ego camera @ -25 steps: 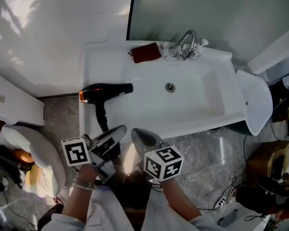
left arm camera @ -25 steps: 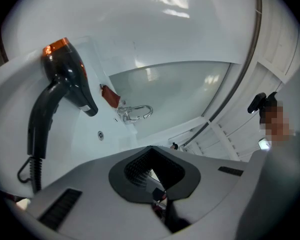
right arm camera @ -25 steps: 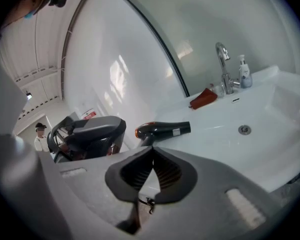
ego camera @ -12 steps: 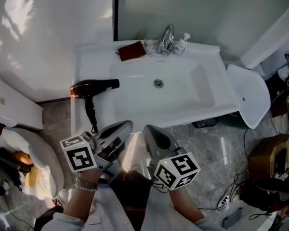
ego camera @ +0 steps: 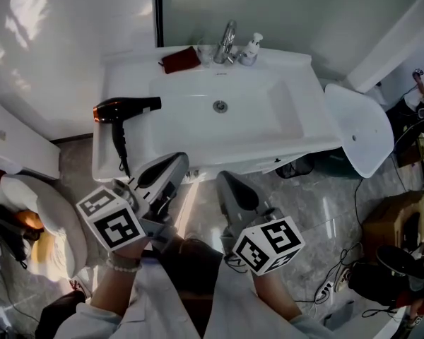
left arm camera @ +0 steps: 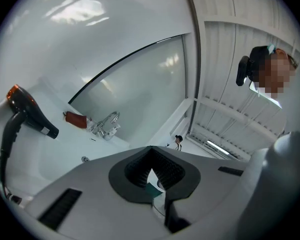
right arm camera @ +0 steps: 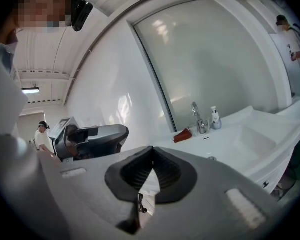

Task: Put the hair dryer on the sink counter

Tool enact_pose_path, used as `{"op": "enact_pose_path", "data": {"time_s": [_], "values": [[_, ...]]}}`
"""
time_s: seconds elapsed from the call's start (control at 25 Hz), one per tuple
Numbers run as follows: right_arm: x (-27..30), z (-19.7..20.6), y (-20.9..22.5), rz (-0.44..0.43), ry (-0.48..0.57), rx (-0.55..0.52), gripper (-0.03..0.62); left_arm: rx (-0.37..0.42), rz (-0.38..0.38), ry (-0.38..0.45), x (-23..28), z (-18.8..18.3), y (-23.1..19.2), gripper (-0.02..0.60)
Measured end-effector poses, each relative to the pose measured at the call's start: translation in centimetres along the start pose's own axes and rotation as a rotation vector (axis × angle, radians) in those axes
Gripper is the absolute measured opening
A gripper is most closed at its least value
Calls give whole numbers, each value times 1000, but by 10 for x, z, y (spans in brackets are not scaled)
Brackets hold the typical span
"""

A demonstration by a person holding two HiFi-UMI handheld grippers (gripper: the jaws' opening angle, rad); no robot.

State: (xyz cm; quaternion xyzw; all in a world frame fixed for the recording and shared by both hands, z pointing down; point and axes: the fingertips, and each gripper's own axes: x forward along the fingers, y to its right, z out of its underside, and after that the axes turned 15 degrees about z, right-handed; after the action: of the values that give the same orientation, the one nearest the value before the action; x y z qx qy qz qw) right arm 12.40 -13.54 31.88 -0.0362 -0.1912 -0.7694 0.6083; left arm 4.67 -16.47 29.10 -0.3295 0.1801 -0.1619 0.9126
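The black hair dryer [ego camera: 121, 109] with an orange rear end lies on the white sink counter [ego camera: 116, 83], left of the basin, its handle pointing toward the front edge. The left gripper view shows the hair dryer [left arm camera: 29, 115] at the far left. My left gripper [ego camera: 171, 166] is shut and empty, held in front of the counter below the dryer's handle. My right gripper [ego camera: 228, 183] is also shut and empty, beside it over the floor. Both jaws point toward the sink.
A faucet [ego camera: 227, 42], a small bottle [ego camera: 251, 48], a glass and a dark red pouch [ego camera: 180, 60] stand at the counter's back. A white lid-shaped panel [ego camera: 360, 129] is to the right, a white box [ego camera: 18, 150] to the left, cables and boxes on the floor at right.
Both grippers have drawn back from the counter toward the person. The view has shifted so the sink sits further left and higher. The hair dryer stays lying on the counter.
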Motion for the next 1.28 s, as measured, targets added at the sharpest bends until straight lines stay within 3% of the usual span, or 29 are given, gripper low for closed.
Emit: {"op": "enact_pose_path", "data": {"time_s": [0.24, 0.72, 1.28], "values": [[-30, -6, 17, -2, 30, -12, -3, 150, -24, -25, 13, 16, 33, 5], [-62, -17, 34, 34, 69, 20, -3, 342, -15, -107, 39, 28, 69, 5], [-59, -42, 62, 178, 122, 63, -3, 463, 106, -228, 83, 30, 70, 5]]}}
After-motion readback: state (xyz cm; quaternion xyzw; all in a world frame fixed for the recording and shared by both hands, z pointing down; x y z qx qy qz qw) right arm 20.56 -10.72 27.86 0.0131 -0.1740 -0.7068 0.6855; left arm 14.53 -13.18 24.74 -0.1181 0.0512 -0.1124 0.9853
